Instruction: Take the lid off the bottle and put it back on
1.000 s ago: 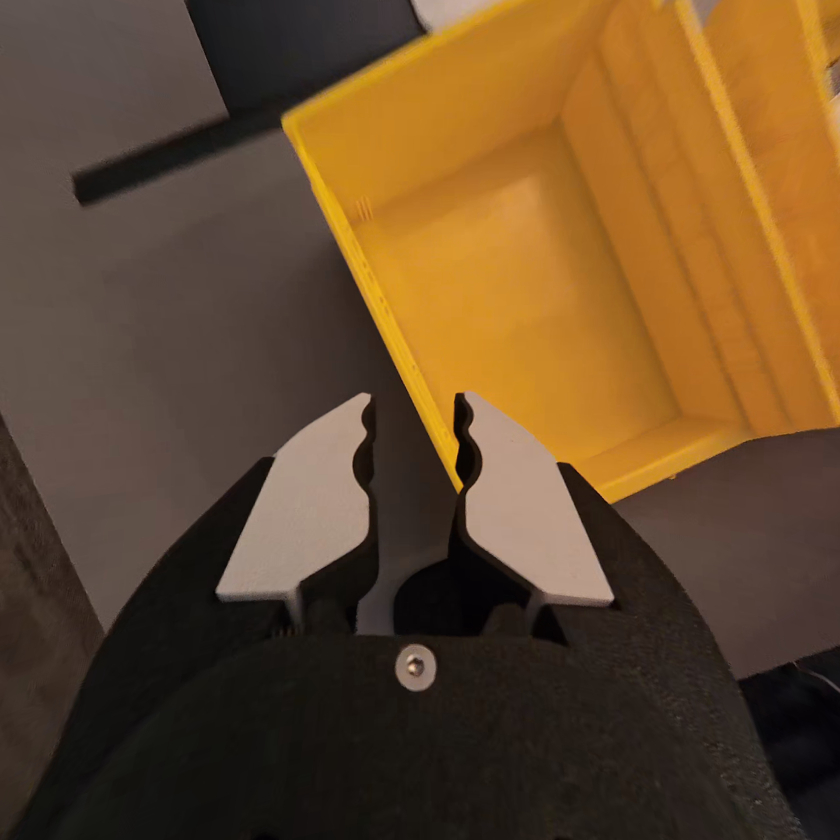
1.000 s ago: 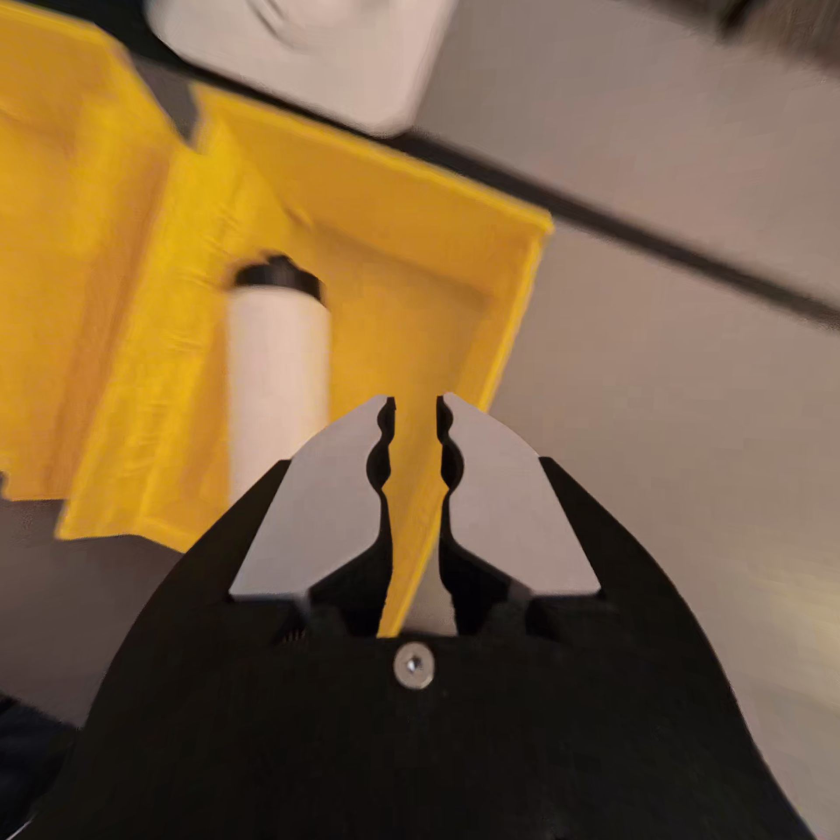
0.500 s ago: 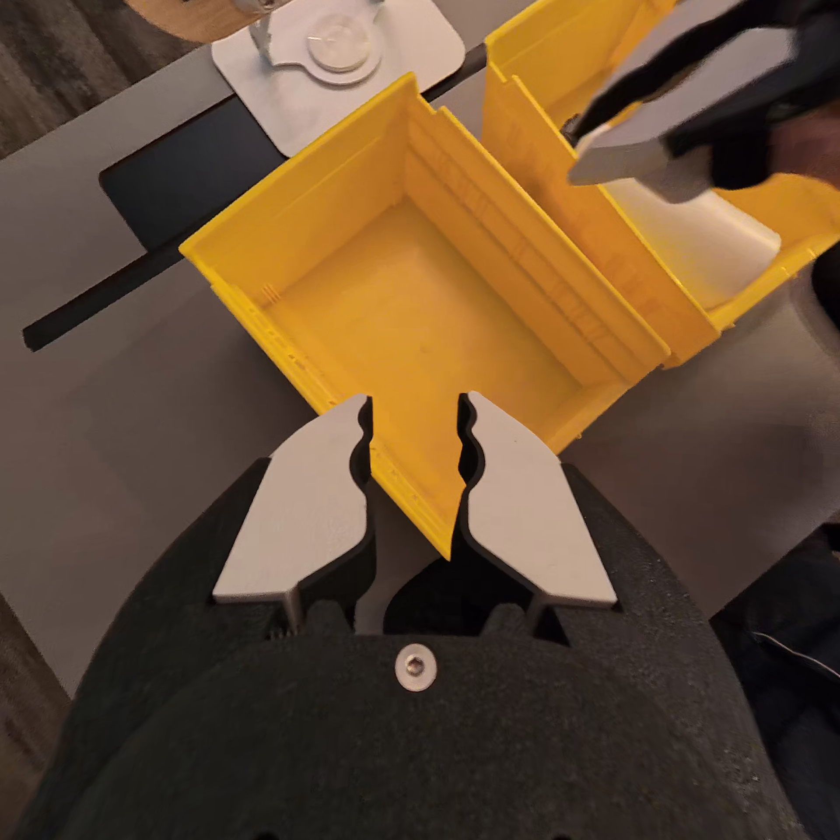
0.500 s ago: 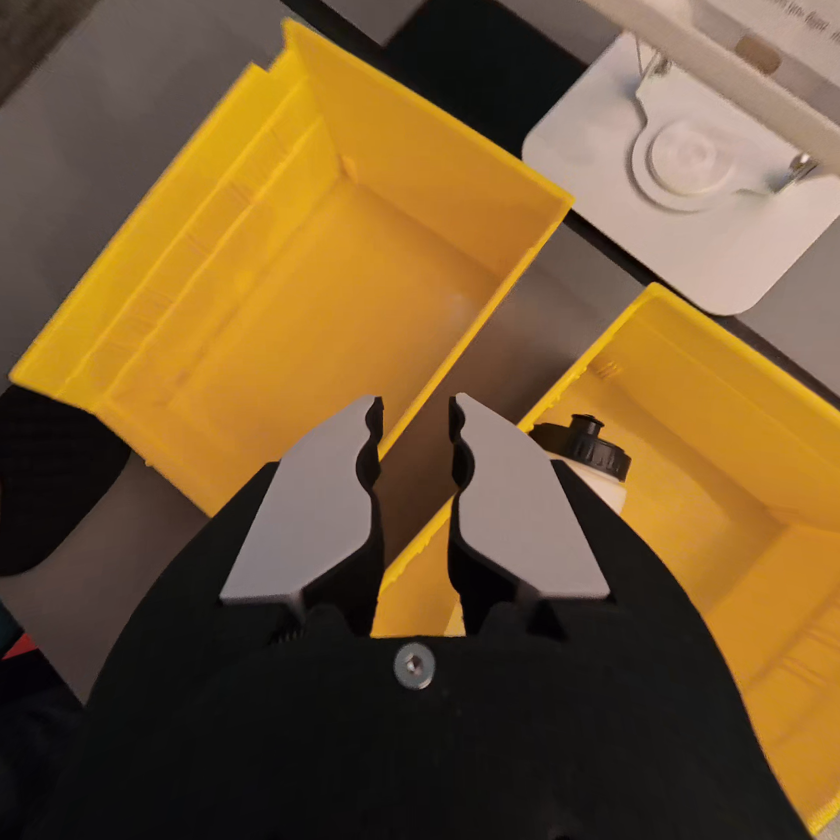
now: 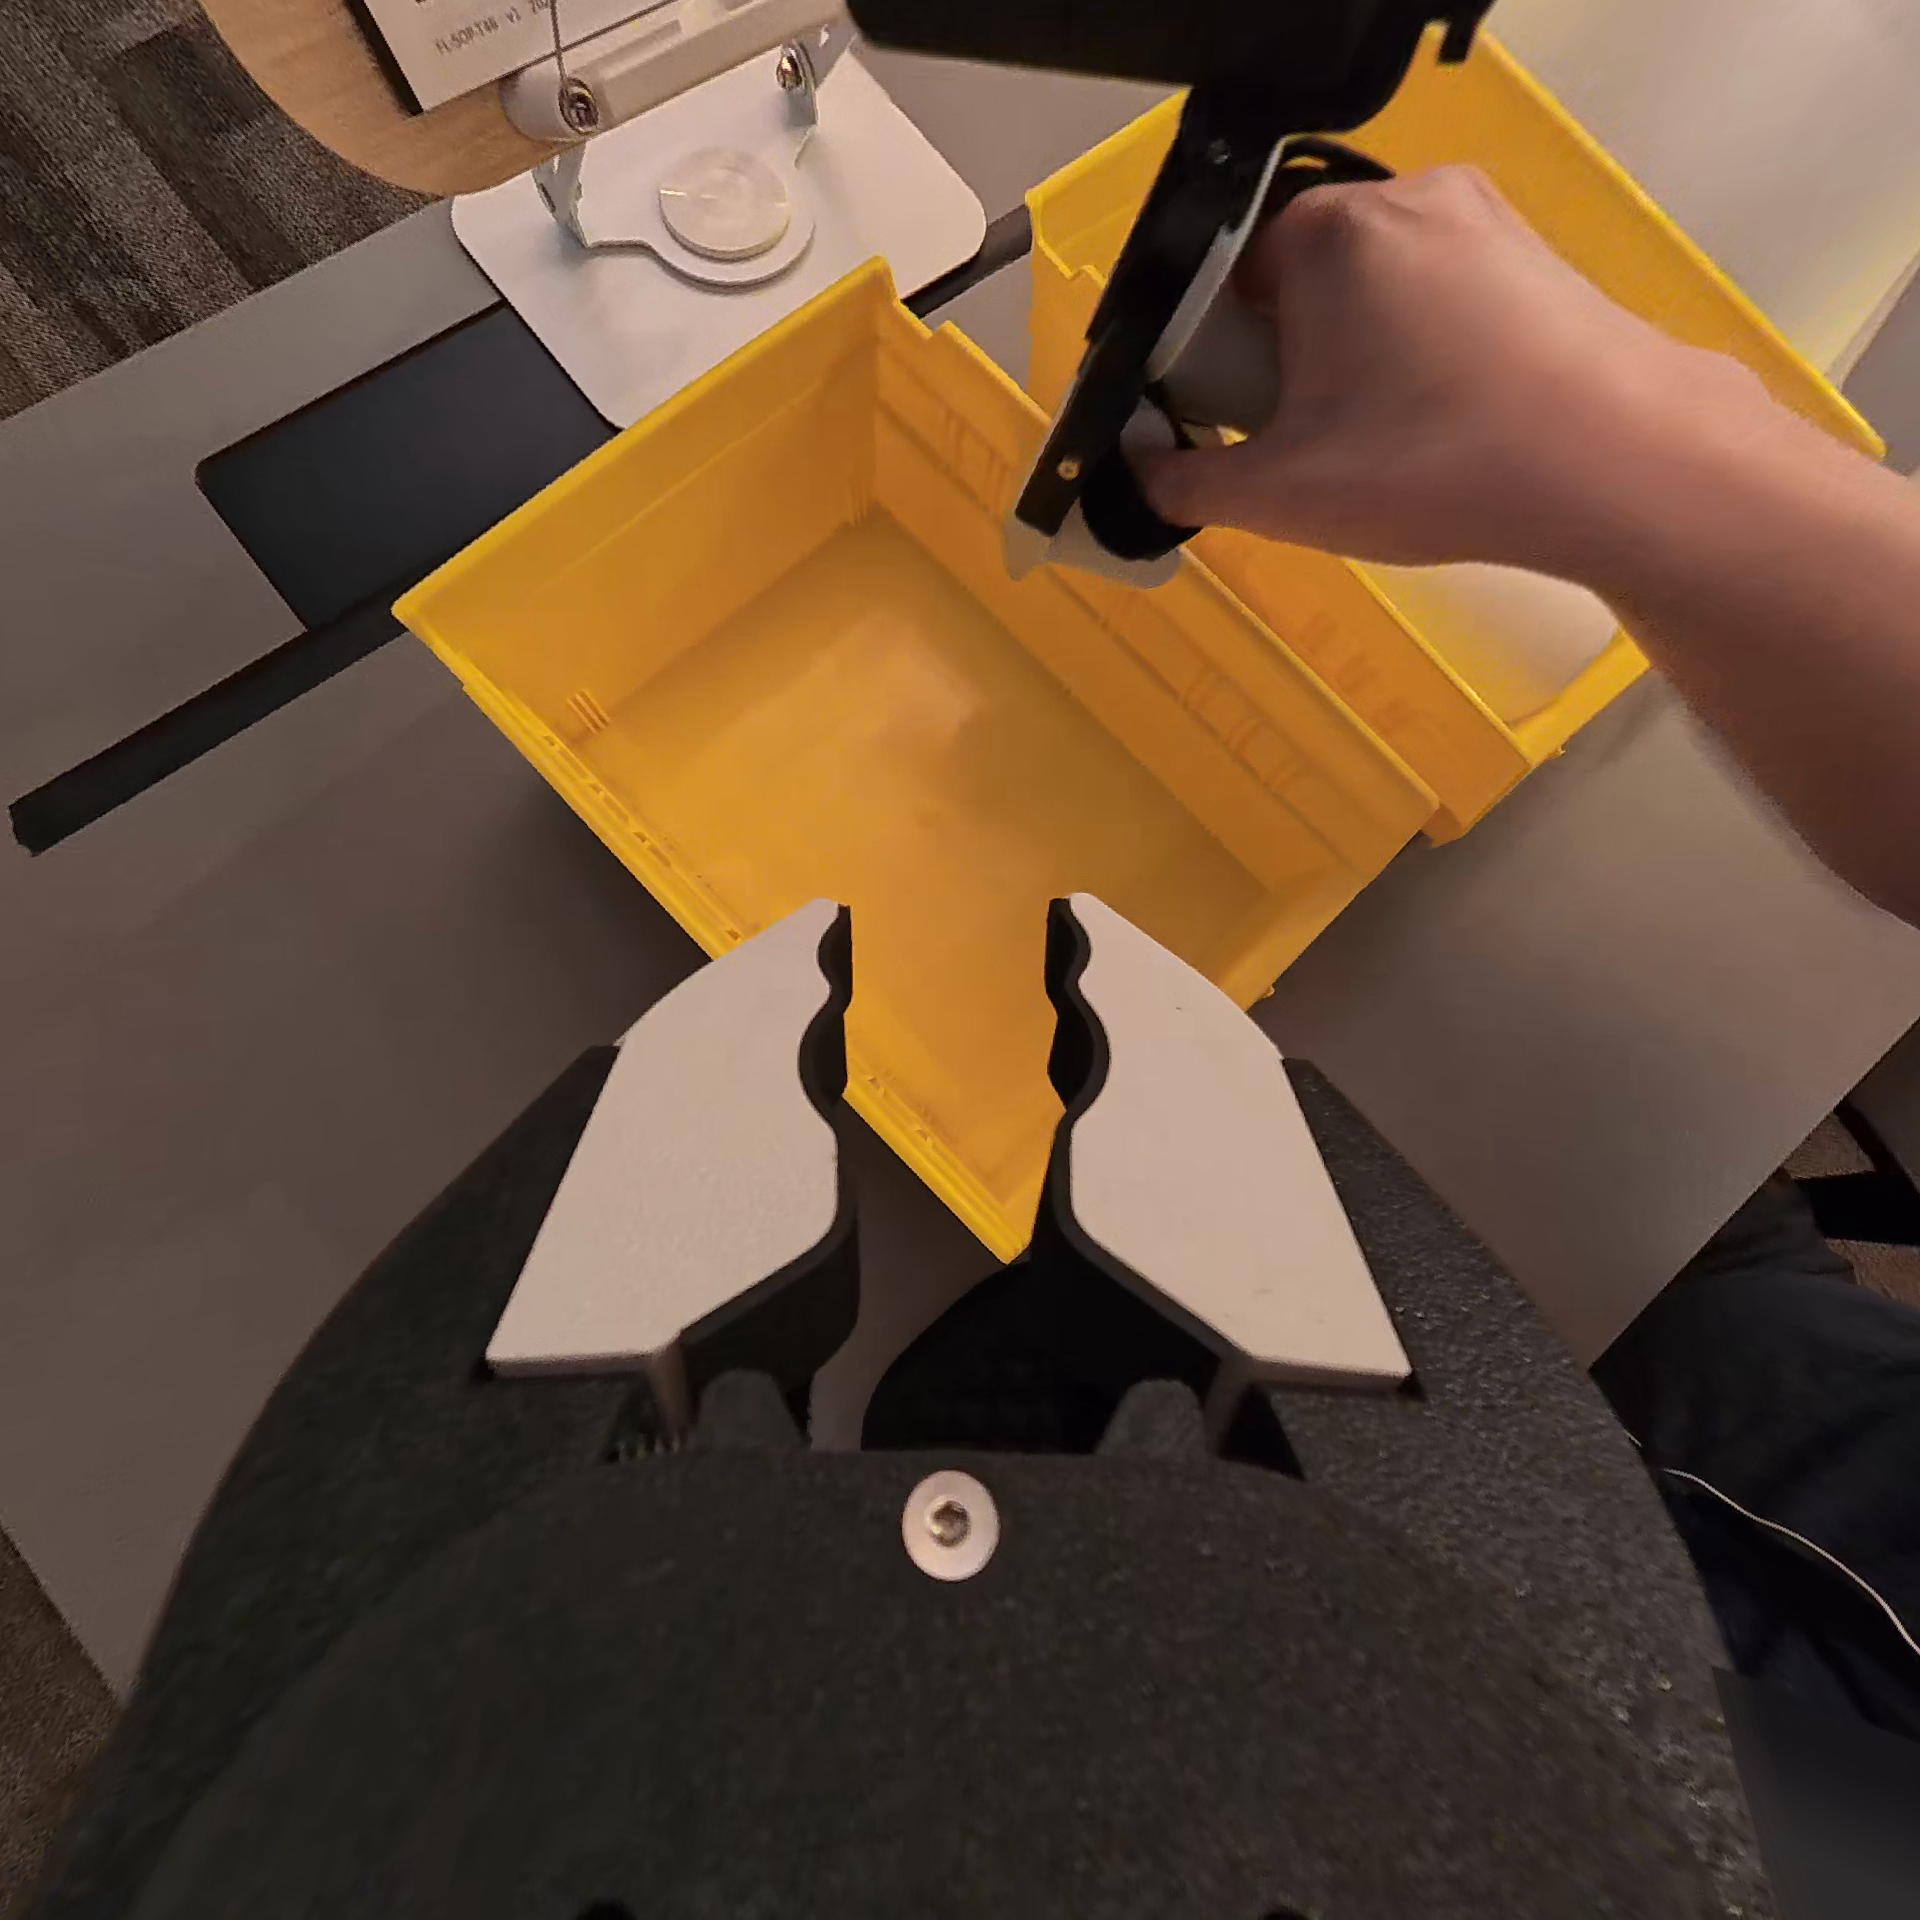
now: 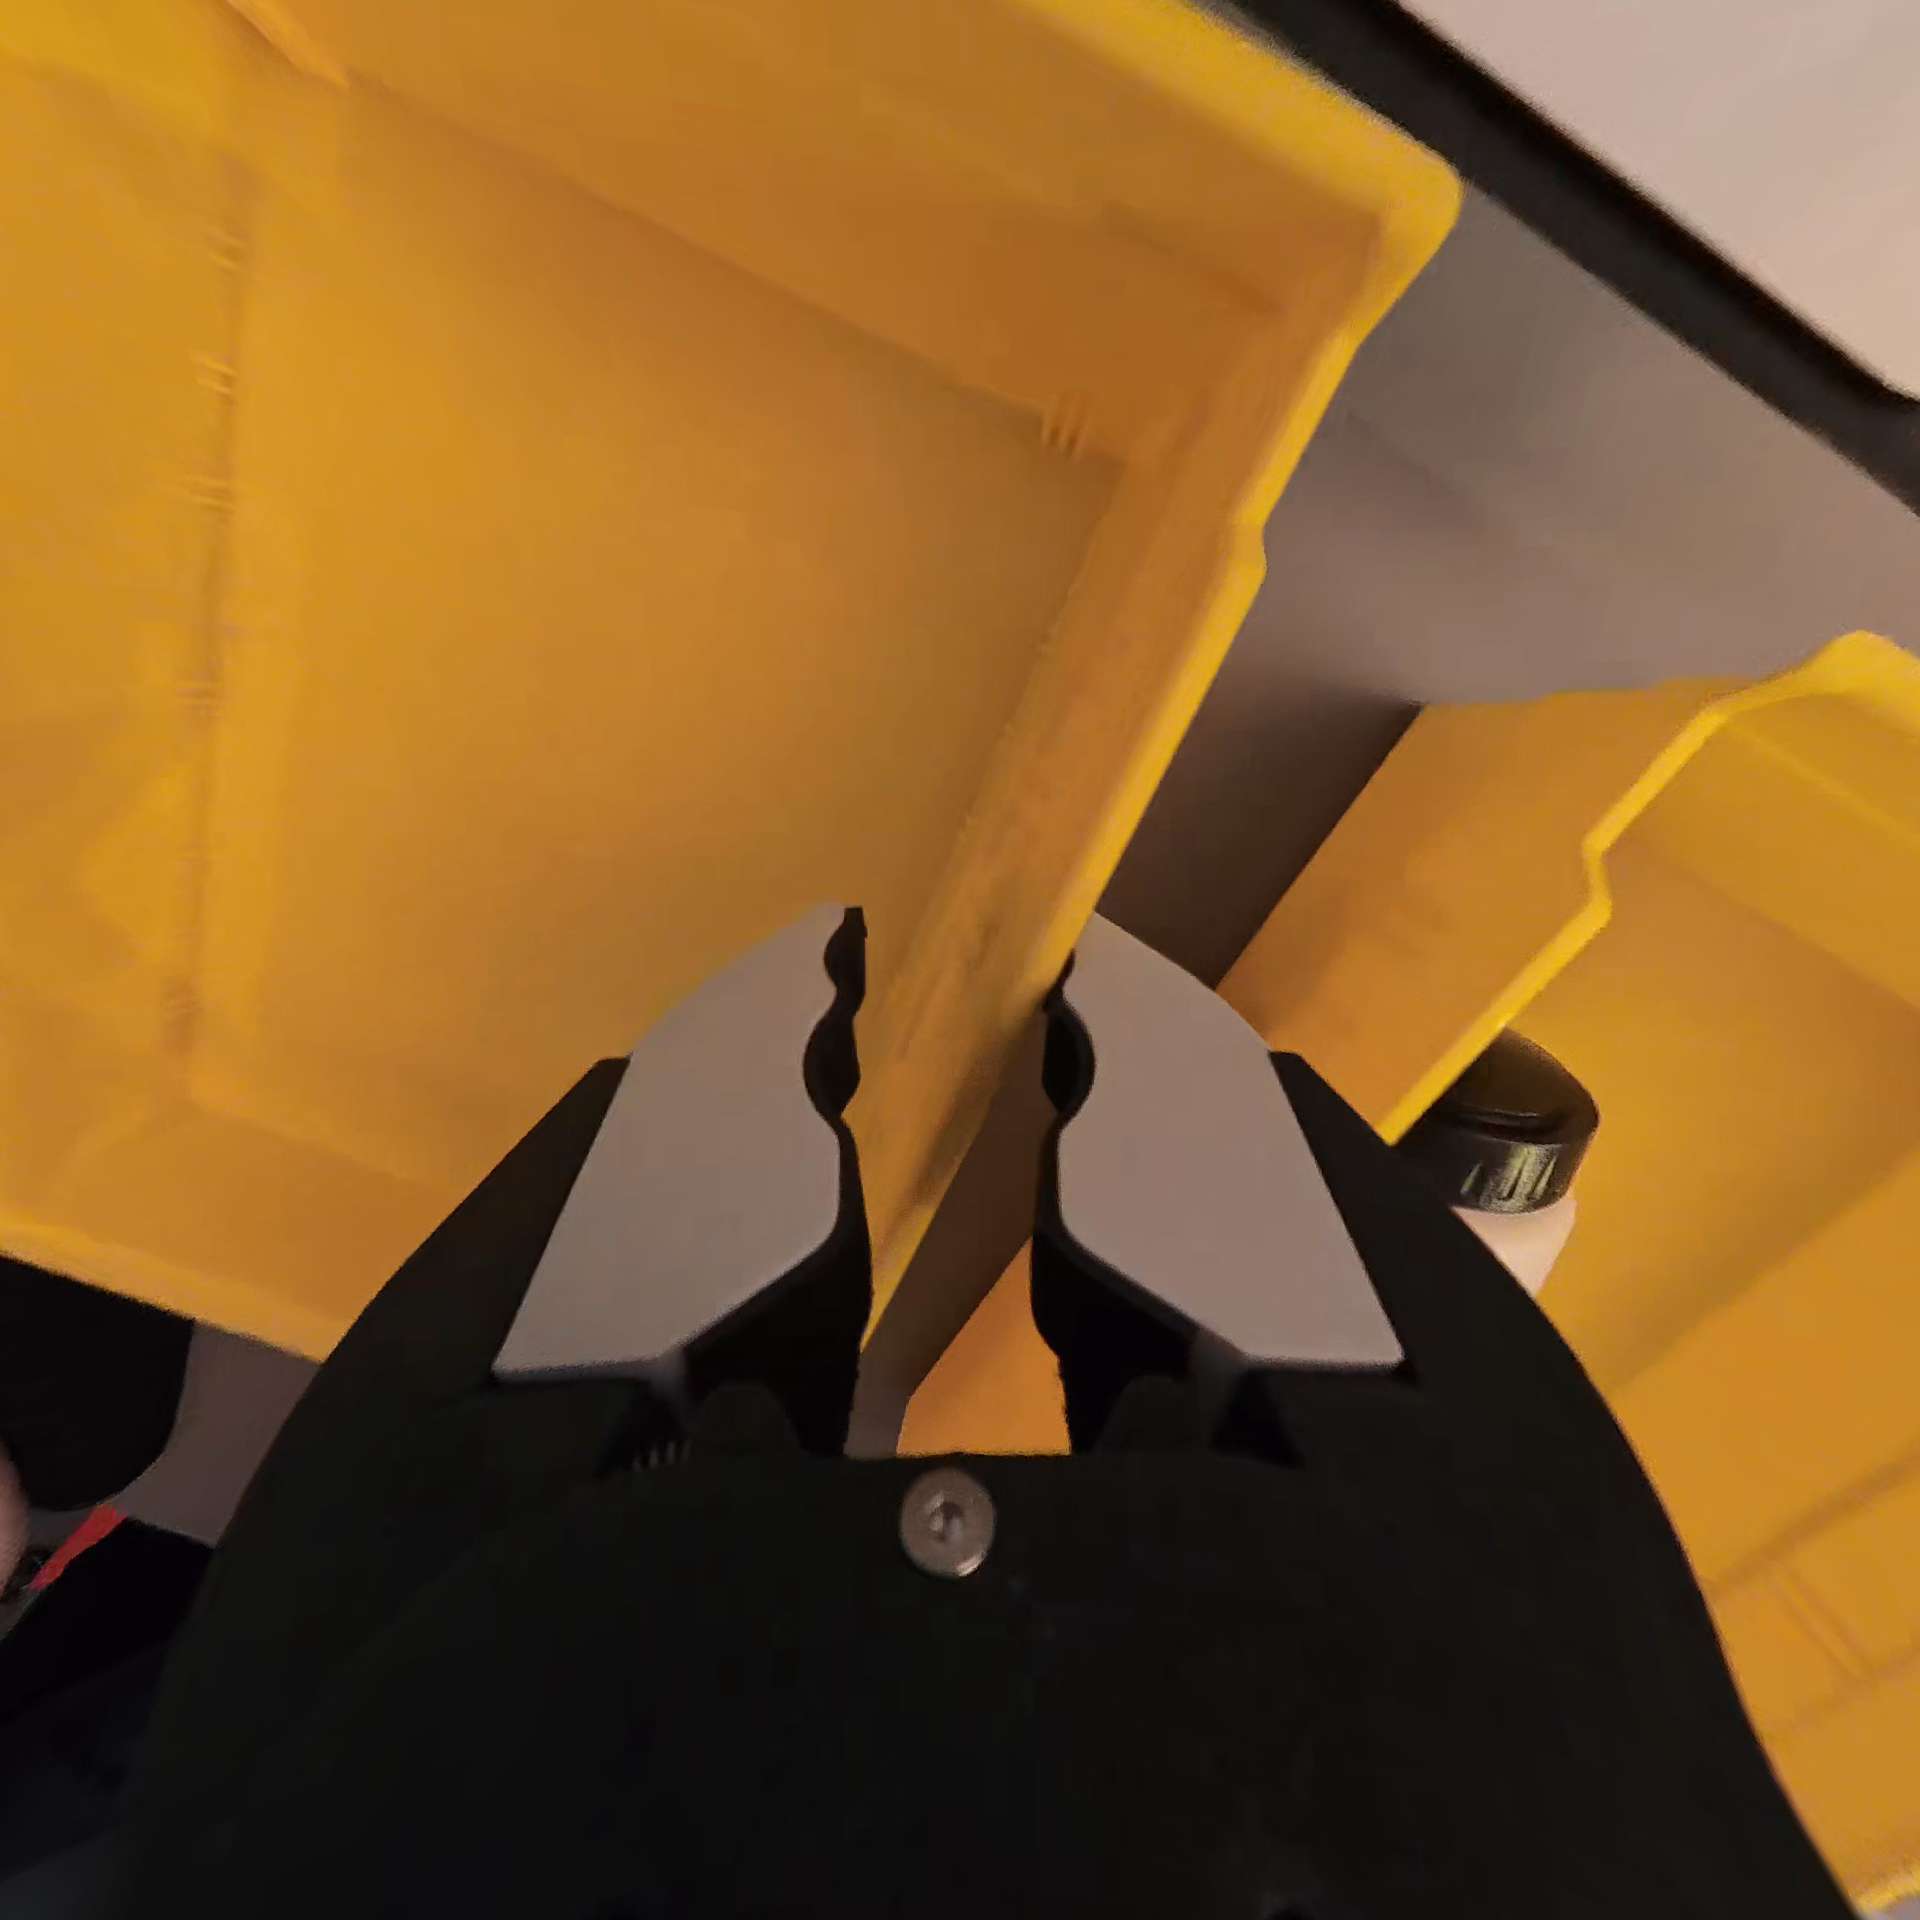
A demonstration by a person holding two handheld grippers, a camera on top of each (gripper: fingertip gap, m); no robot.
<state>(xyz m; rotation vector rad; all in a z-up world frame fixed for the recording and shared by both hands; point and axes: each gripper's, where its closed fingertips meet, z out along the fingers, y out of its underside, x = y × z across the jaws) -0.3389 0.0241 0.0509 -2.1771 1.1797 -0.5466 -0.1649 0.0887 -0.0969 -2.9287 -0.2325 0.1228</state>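
Now, change: against the frame half a second back, the right gripper (image 5: pixel 1091 540) has dropped lower and sits above the wall between the two bins, with the person's hand (image 5: pixel 1455 384) on its handle fully in the left wrist view.
Left gripper: the left gripper (image 5: pixel 948 914) hangs over the near corner of the empty yellow bin (image 5: pixel 644 582), as before; jaws parted, nothing between them.
Right gripper jaws: parted, empty, with that bin's wall seen through the gap.
Bottle: the white bottle (image 6: pixel 1512 1236) with its black lid (image 6: pixel 1507 1143) on lies in the second yellow bin (image 6: pixel 1714 1039), just right of the right gripper; half a second ago it showed farther up the view.
Surface: a grey table (image 5: pixel 260 987) with a dark strip (image 5: pixel 208 727) across it.
Room: a white stand base (image 5: pixel 748 260) behind the bins; carpet (image 5: pixel 114 197) past the table's edge.
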